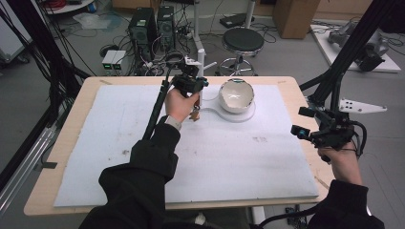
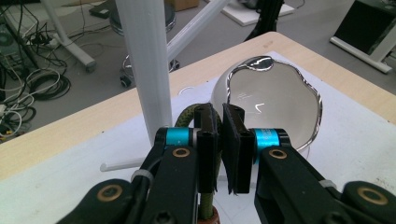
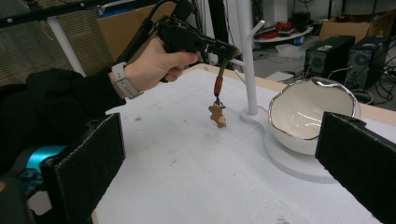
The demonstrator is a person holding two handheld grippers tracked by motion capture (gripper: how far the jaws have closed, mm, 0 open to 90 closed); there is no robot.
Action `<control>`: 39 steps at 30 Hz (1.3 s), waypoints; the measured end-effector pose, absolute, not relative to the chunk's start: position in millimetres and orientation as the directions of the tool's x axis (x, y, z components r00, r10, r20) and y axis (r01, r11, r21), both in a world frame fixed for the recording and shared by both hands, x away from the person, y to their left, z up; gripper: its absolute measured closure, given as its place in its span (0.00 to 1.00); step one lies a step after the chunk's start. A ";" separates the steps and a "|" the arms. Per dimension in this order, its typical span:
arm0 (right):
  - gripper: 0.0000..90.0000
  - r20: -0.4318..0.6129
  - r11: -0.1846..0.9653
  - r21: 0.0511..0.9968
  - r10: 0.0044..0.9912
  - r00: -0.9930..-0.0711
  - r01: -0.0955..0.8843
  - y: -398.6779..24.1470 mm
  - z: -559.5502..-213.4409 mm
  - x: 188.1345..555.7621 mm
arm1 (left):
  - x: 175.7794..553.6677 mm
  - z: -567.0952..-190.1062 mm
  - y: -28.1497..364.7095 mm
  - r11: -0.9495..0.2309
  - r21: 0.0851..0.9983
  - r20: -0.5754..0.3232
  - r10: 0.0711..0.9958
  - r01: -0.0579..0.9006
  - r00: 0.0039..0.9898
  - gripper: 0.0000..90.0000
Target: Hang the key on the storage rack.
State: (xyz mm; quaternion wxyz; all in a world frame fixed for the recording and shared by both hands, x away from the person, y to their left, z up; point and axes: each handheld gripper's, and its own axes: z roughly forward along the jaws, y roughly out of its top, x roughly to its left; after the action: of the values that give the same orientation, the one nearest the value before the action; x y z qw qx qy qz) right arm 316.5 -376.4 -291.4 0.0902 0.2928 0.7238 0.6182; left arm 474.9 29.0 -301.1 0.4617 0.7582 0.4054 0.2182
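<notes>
A: We're in a cluttered lab, and nearest us lies the wooden tabletop [image 1: 57, 157] under a white foam sheet [image 1: 119, 143] with a few dark scuffs. At its near right edge, our right hand-held gripper [image 1: 305, 121] sits idle, jaws spread wide with nothing between them.

B: Further in, our left hand-held gripper [image 2: 219, 149] is clenched on the olive cord [image 2: 187, 116] of a keychain [image 3: 217, 100]. In the right gripper view, the little bear charm [image 3: 217, 115] dangles off the sheet, just this side of the white peg stand [image 3: 247, 56].

A: The bowl [image 1: 236, 95] with its silvered rim sits on the stand's base, just beside the post.

B: What worries us? The cord looks pinched toward one side of the pads, so a slight loosening could drop the charm onto the sheet. A quick swing could send the charm into the post or the bowl rim. And if we aim at a peg, the loop may miss it, since the pegs are short.

A: Beyond the far edge, we see a round stool [image 1: 242, 42], computer towers [image 1: 153, 26], loose cables on the floor and cardboard boxes.
</notes>
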 end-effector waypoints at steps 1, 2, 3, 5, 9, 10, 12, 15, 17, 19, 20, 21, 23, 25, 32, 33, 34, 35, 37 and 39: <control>0.01 0.231 0.064 0.948 0.535 -0.812 0.312 -376.4 -291.4 316.5 | 474.5 -300.9 29.3 -0.254 0.878 -0.033 0.813 0.405 0.582 0.92; 0.01 0.235 0.065 0.946 0.537 -0.810 0.318 -376.3 -291.9 316.6 | 474.2 -300.5 30.6 -0.253 0.880 -0.036 0.808 0.401 0.589 0.90; 0.01 0.233 0.068 0.946 0.537 -0.811 0.317 -376.1 -292.4 316.9 | 474.1 -299.9 32.2 -0.243 0.882 -0.051 0.804 0.405 0.593 0.74; 0.01 0.236 0.063 0.947 0.535 -0.812 0.316 -375.3 -291.8 316.5 | 474.5 -298.2 36.9 -0.221 0.883 -0.104 0.770 0.415 0.630 0.62; 0.01 0.233 0.059 0.950 0.517 -0.824 0.306 -373.4 -288.0 314.0 | 473.3 -293.8 46.1 -0.209 0.880 -0.161 0.715 0.427 0.680 0.44; 0.01 0.229 0.062 0.951 0.516 -0.825 0.303 -372.7 -286.7 313.2 | 472.6 -292.5 48.9 -0.202 0.877 -0.175 0.709 0.435 0.683 0.36; 0.01 0.221 0.068 0.953 0.513 -0.829 0.296 -371.9 -284.8 312.1 | 470.5 -290.0 54.7 -0.193 0.876 -0.198 0.692 0.442 0.695 0.20; 0.01 0.221 0.068 0.953 0.516 -0.828 0.296 -371.3 -284.6 313.0 | 463.8 -285.4 62.9 -0.184 0.876 -0.214 0.681 0.446 0.700 0.06; 0.01 0.222 0.067 0.952 0.516 -0.827 0.298 -371.2 -284.8 313.6 | 457.1 -281.6 69.1 -0.179 0.875 -0.227 0.669 0.450 0.707 0.06; 0.01 0.228 0.067 0.951 0.510 -0.830 0.302 -370.7 -284.7 314.7 | 449.0 -277.1 76.2 -0.182 0.877 -0.231 0.652 0.445 0.722 0.06; 0.01 0.230 0.065 0.951 0.506 -0.831 0.303 -370.3 -284.1 314.7 | 444.1 -275.0 79.9 -0.182 0.880 -0.231 0.645 0.439 0.728 0.06; 0.01 0.225 0.066 0.952 0.505 -0.833 0.297 -369.8 -283.6 315.2 | 438.8 -273.1 83.9 -0.181 0.883 -0.232 0.635 0.434 0.737 0.06; 0.01 0.219 0.070 0.954 0.505 -0.835 0.293 -368.8 -283.3 316.7 | 427.0 -269.6 93.1 -0.192 0.889 -0.218 0.619 0.415 0.754 0.06; 0.01 0.224 0.071 0.951 0.506 -0.833 0.299 -368.0 -283.5 318.1 | 414.3 -267.4 103.9 -0.204 0.895 -0.205 0.604 0.398 0.770 0.06; 0.01 0.211 0.092 0.949 0.525 -0.824 0.302 -362.9 -285.0 324.3 | 367.7 -262.4 153.3 -0.181 0.925 -0.168 0.593 0.334 0.787 0.06; 0.01 0.208 0.096 0.948 0.529 -0.823 0.302 -362.0 -285.7 325.0 | 361.1 -262.4 160.1 -0.179 0.930 -0.156 0.596 0.320 0.788 0.06; 0.01 0.212 0.101 0.946 0.532 -0.820 0.309 -361.1 -286.1 325.5 | 355.5 -262.5 167.2 -0.175 0.936 -0.147 0.597 0.307 0.789 0.06; 0.01 0.207 0.106 0.946 0.534 -0.820 0.308 -360.3 -286.6 326.5 | 349.2 -262.9 175.6 -0.161 0.941 -0.148 0.597 0.298 0.789 0.06; 0.01 0.210 0.108 0.943 0.538 -0.817 0.314 -358.8 -286.8 328.6 | 342.0 -263.8 185.6 -0.149 0.946 -0.144 0.601 0.288 0.786 0.06; 0.01 0.206 0.109 0.945 0.537 -0.818 0.309 -357.5 -286.4 330.6 | 335.8 -265.3 195.6 -0.144 0.945 -0.153 0.597 0.292 0.788 0.06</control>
State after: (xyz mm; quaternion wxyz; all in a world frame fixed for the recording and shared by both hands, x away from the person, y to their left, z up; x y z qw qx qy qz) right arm 330.6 -357.5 -286.4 0.0945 0.2865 0.7385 0.6030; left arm 335.8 195.6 -265.3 0.5821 0.7449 0.2985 0.1308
